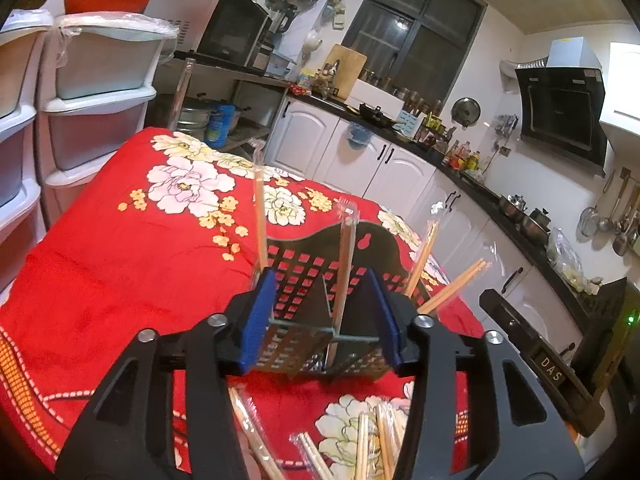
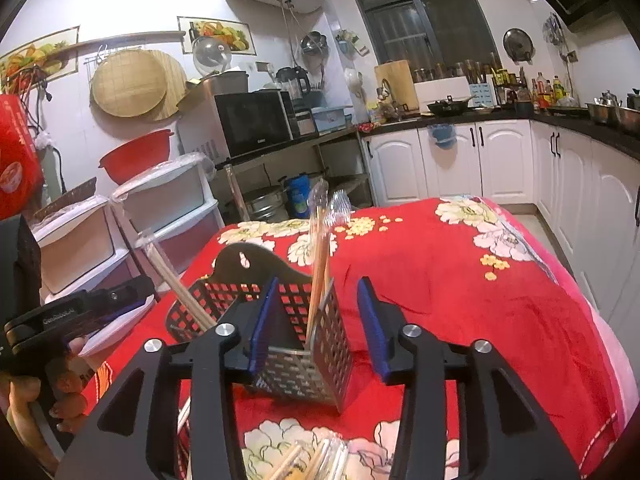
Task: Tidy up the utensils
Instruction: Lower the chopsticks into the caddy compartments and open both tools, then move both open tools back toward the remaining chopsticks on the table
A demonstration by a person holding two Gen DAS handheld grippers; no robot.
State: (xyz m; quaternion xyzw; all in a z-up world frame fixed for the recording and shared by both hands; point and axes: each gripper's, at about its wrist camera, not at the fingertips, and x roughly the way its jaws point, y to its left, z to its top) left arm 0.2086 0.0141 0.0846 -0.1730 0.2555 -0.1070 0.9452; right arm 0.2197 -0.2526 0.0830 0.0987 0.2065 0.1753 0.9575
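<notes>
Chopsticks (image 1: 261, 216), each pair sealed in a clear plastic sleeve, are what the sorting is about, and they sit in two places: several stand upright or lean in a black perforated utensil caddy (image 1: 320, 264) directly ahead of both claws, and a loose heap (image 1: 360, 448) lies flat on the red floral cloth (image 1: 120, 280) just beneath and behind the left gripper (image 1: 322, 320). In the left wrist view that claw stands about half open with nothing pinched; its blue pads straddle the near rim of the caddy, and one wrapped pair rises between them without either pad pressing on it. The right gripper (image 2: 320, 324) is likewise half open and empty, its left pad in front of the caddy's metal-grey compartment wall and its right pad out over bare cloth; a sleeved pair (image 2: 320, 240) stands just ahead of the gap. More wrapped pairs (image 2: 304, 460) lie on the cloth below this claw too. At the left edge of that view a person's hand (image 2: 60, 392) grips the handle of the other tool. The sticks should prove light and stiff, but the slick film may let them slide or swivel in the pads, so a hold near mid-length, square across both sticks, looks safest. The caddy seems light enough to shift if nudged, and the leaning pairs could tip out.
</notes>
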